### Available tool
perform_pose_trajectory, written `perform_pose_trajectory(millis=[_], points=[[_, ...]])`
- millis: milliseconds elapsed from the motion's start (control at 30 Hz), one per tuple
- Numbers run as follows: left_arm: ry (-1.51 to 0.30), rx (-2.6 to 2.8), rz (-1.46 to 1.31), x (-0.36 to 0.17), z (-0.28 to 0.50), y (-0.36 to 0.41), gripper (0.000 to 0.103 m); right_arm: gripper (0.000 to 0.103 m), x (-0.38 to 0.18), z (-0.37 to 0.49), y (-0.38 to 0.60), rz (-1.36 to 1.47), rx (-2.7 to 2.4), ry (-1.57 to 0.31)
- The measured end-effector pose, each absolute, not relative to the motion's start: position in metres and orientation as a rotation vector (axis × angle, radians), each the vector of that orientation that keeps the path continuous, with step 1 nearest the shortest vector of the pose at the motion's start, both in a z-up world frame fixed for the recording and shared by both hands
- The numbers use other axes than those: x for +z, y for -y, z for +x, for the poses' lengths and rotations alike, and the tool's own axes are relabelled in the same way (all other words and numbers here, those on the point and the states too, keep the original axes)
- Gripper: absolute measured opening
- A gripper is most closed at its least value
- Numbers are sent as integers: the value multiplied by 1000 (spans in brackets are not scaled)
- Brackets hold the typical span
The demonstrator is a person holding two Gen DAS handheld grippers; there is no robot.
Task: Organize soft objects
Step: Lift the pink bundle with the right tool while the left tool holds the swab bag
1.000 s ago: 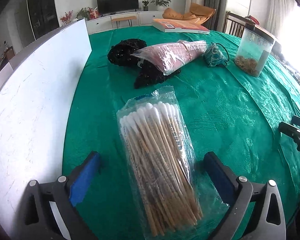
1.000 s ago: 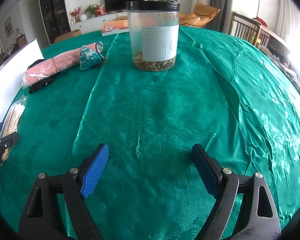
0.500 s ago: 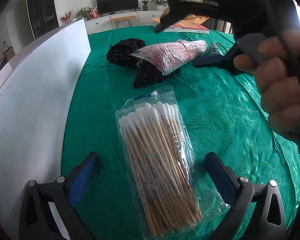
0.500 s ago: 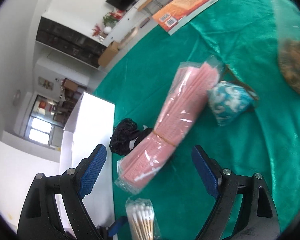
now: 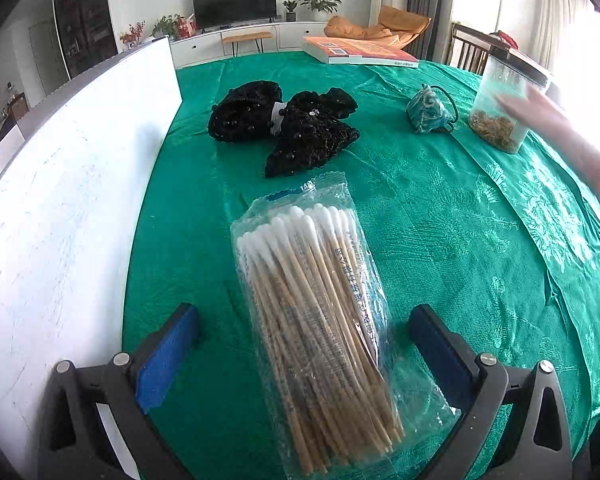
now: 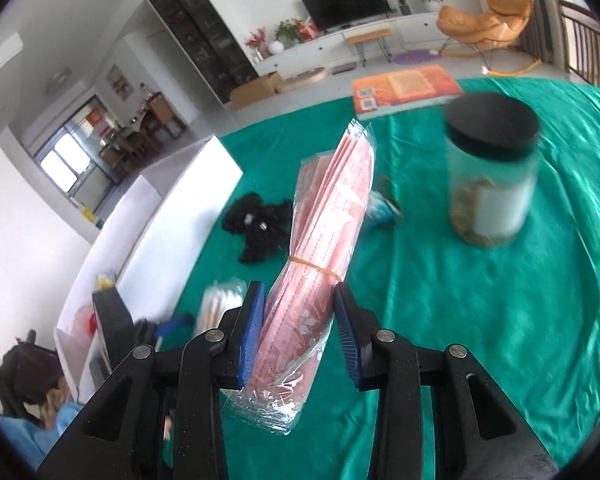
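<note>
My right gripper (image 6: 300, 334) is shut on a clear pack of pink face masks (image 6: 324, 240) bound with a rubber band, held up above the green tablecloth (image 6: 460, 320). In the left wrist view my left gripper (image 5: 304, 344) stands open, its blue pads on either side of a bag of cotton swabs (image 5: 320, 320) lying on the cloth without touching it. Beyond the swabs lie a black beaded fabric piece (image 5: 288, 124) and a small teal pouch (image 5: 428, 110). A blurred hand (image 5: 560, 132) shows at the right edge.
A white box (image 5: 68, 200) stands along the table's left side; its open interior (image 6: 100, 312) holds a few items. A clear jar with a black lid (image 6: 492, 172) stands at the right, and an orange book (image 5: 356, 51) lies at the far edge.
The right gripper has shut on the pink mask pack and lifted it off the black fabric, which now lies uncovered. The left gripper has stayed put over the swabs.
</note>
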State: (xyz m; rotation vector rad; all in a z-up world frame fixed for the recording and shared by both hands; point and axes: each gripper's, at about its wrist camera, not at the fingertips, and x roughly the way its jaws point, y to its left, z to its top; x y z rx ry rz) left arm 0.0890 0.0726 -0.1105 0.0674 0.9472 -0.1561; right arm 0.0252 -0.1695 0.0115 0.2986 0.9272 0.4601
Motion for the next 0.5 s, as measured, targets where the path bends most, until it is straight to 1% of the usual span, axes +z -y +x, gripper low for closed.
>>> perform_pose_trajectory(millis=[100,200,267,333,367,400,433,467,500], points=[[-947,-155,68,-110,89,-73,103,38,-11,-24,215,343,358,-980],[-947,-151,67,-110,89,-72,103,38,-25,-41,246,360,224,-977],[-947,-150,67,-110,89,-72,103,37,-27,-29,263,345,144,-929],[-947,-150,67,-110,88,-72,103,37,-24,-10,272,274,69,-820],[-947,-150,67,-110,89,-72,103,41,-24,-1,275,231,26,-760],[-947,-150,67,-110,89,-72,103,56,-26,7,275,185,-31,-729],[-947,-150,67,-110,88,-72,103,69,-30,14,275,158,-88,-741],[-947,-150,67,-110,89,-73,103,77,-35,18,274,157,-115,-764],[-947,-150,67,-110,88,-72,103,77,-38,16,273,163,-104,-774]])
